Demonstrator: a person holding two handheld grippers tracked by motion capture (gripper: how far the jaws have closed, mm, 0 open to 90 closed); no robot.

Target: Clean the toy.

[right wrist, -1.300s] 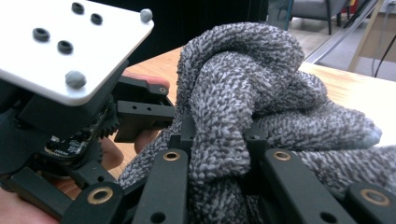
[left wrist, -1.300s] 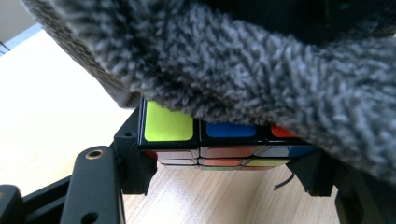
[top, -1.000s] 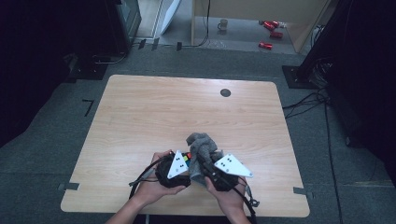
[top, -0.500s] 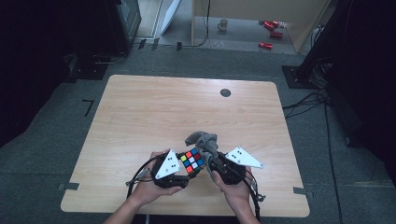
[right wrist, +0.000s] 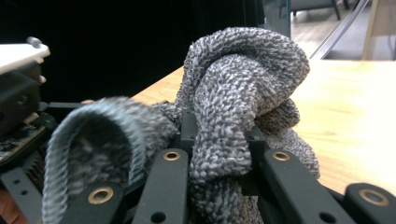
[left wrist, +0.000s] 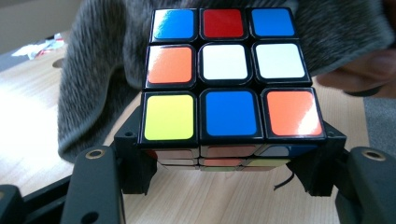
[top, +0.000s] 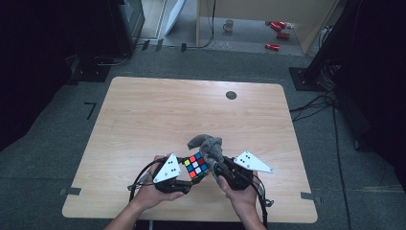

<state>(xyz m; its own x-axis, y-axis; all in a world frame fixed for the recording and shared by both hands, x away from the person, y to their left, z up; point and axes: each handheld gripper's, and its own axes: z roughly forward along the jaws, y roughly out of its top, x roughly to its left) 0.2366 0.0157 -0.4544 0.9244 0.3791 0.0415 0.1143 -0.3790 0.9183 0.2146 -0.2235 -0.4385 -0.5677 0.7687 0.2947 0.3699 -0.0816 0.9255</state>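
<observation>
Grippers part at the lower centre of the frame, baring a cube that a grey cloth half hid a second ago.

Detail: the left gripper [top: 187, 173] clamps the scrambled, multicoloured plastic puzzle cube [top: 197, 164] by its lower layer, while the right gripper [top: 216, 168] pinches a bunched grey knitted cloth [top: 210, 147] tight between its jaws, just right of the cube and behind it in the left gripper view. Judging by this, the wiping looks under way (how many faces remain cannot be told). No container stands on the light wooden table [top: 158, 110].
</observation>
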